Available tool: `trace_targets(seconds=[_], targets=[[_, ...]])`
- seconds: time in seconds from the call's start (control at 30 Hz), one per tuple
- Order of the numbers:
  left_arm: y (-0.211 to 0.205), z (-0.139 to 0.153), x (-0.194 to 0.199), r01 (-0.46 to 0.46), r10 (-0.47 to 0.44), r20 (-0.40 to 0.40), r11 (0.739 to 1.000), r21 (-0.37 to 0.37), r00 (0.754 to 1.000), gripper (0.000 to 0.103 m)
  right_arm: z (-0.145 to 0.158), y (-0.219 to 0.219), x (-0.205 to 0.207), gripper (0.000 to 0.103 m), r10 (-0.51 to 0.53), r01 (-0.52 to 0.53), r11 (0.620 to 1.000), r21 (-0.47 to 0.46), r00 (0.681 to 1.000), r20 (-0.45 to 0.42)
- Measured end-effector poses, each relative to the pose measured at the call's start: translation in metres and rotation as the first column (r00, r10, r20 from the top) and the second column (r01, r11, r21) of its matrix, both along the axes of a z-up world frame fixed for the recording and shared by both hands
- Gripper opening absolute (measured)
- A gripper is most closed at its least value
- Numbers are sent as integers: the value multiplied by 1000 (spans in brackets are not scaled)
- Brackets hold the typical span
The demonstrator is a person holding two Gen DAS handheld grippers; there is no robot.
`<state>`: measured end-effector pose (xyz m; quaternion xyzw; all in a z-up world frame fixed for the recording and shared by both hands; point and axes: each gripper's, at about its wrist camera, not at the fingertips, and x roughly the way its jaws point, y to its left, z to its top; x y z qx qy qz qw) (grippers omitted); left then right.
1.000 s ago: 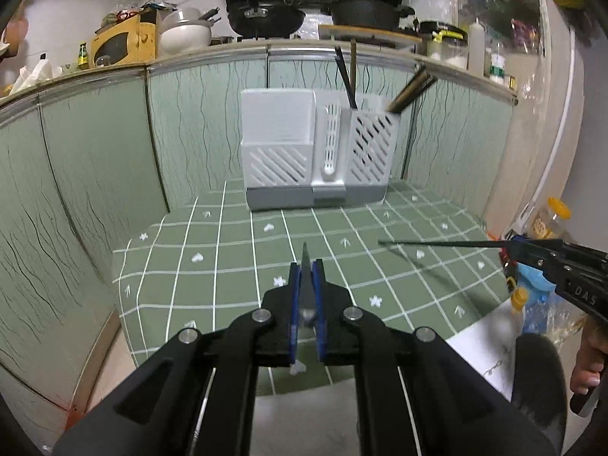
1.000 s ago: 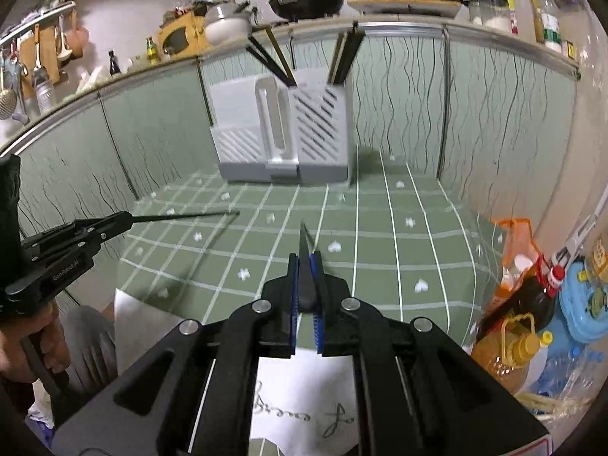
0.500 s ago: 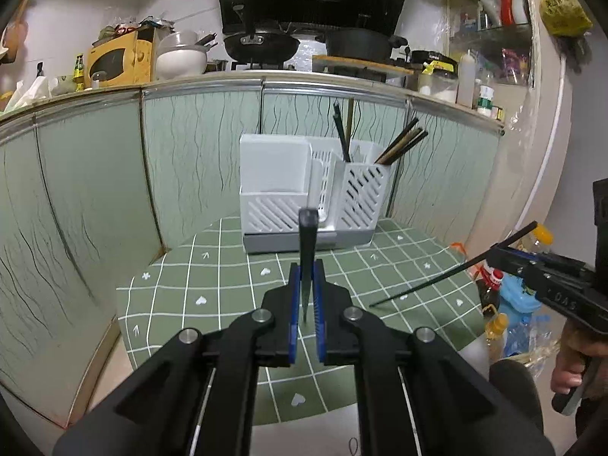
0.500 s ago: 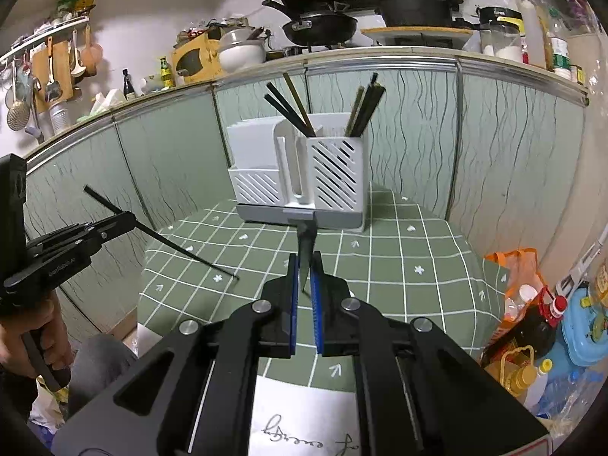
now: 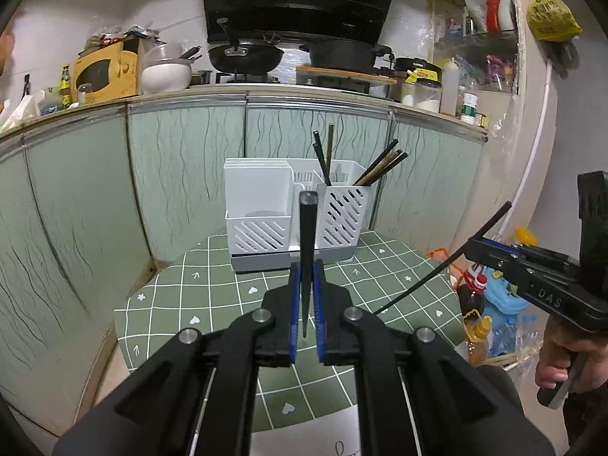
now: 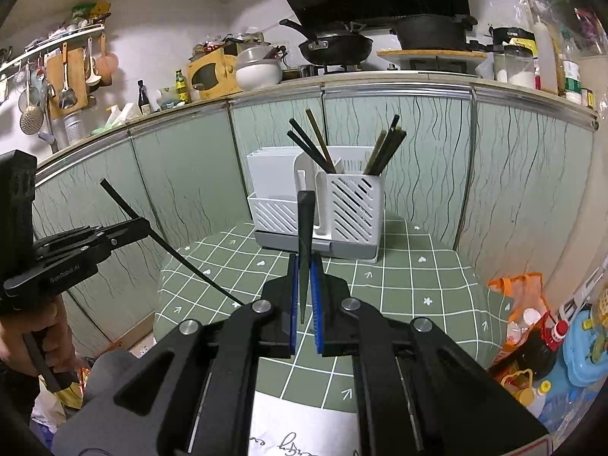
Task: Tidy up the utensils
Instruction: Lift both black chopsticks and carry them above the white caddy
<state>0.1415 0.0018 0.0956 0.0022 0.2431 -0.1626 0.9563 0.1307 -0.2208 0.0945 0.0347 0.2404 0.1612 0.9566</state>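
The left gripper [image 5: 306, 313] has its jaws closed narrowly on a black chopstick [image 5: 307, 250], which stands nearly upright between the blue pads [image 5: 293, 319], its square top end rising well above the jaws and its thin tip reaching just below them. The right gripper [image 6: 303, 306] likewise has its jaws pinched on a second black chopstick [image 6: 304, 254], held almost vertical, thick end above the jaws and tapered end just under them. Straight ahead of both pairs of jaws, well apart from them, a white utensil holder [image 5: 294, 216] stands on the green checked desk [image 5: 212, 288] against the pale green cabinet fronts [image 5: 182, 167]; in the right wrist view the same holder [image 6: 323, 205] sits slightly to the right of the jaws. Its slotted compartment farther right of the jaws already carries several dark chopsticks [image 5: 380, 169] leaning outward, and a few more [image 5: 323, 155] stand in the section behind it. From the left wrist view the right gripper appears far to the right of the jaws, its chopstick slanting up and to the right; from the right wrist view the left gripper [image 6: 129, 228] appears far to the left, its chopstick slanting up and to the left. A sheet of white paper [image 6: 304, 425] lies on the desk below the jaws.
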Motion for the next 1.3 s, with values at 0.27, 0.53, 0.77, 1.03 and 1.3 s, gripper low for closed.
trace_targets(seconds=[0.27, 0.53, 0.77, 1.03, 1.3], targets=[[-7, 16, 23, 45, -45, -3, 999, 10, 999, 8, 21, -11, 13, 6, -4, 4, 1000, -10, 1000, 13], [-20, 43, 48, 91, -92, 20, 996, 5, 996, 8, 57, -26, 37, 6, -5, 5, 1000, -20, 1000, 26], [-39, 74, 78, 147, -148, 37, 989, 12, 988, 8, 91, -33, 67, 6, 21, -20, 999, -39, 999, 27], [-55, 110, 117, 184, -184, 49, 983, -10, 982, 8, 129, -40, 104, 6, 48, -47, 998, -37, 998, 29], [-68, 147, 158, 242, -239, 53, 970, -37, 969, 8, 167, -43, 139, 6, 52, -48, 997, -65, 997, 61]])
